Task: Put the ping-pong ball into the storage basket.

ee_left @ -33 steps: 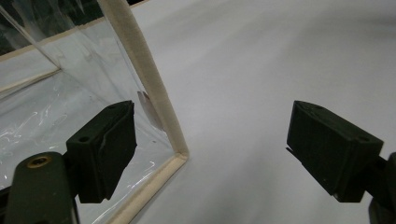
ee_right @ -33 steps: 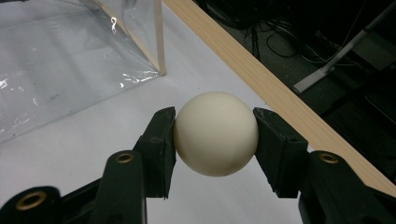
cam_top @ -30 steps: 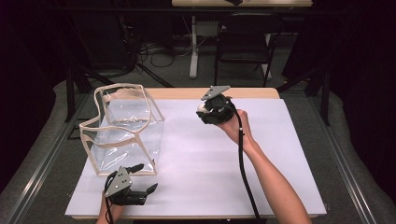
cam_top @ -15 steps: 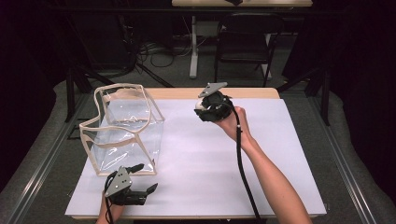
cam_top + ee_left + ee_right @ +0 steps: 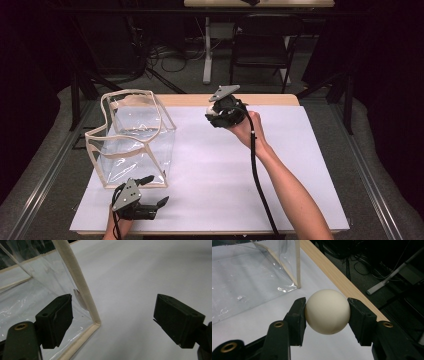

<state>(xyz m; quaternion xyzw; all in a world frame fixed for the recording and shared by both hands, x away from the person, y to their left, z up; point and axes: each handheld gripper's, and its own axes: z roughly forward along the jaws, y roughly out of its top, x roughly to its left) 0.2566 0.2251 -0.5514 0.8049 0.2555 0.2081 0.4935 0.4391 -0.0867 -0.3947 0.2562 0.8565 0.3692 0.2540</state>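
Right tongs (image 5: pixel 327 312) clench the ball (image 5: pixel 327 311); lift it over the clear bag's (image 5: pixel 132 137) rim before letting go, while the left tongs (image 5: pixel 112 320) gape beside its corner.

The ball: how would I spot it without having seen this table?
Start at the white table and follow the person's raised right arm to its hand-held gripper. Clamped between its black jaws is the ball: cream, smooth and round, unlike the clear bag.

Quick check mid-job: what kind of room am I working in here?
Probably a lab or recording studio, not a home: the table has a white cover, black curtains hang around it, and loose cables lie on the floor by an empty chair.
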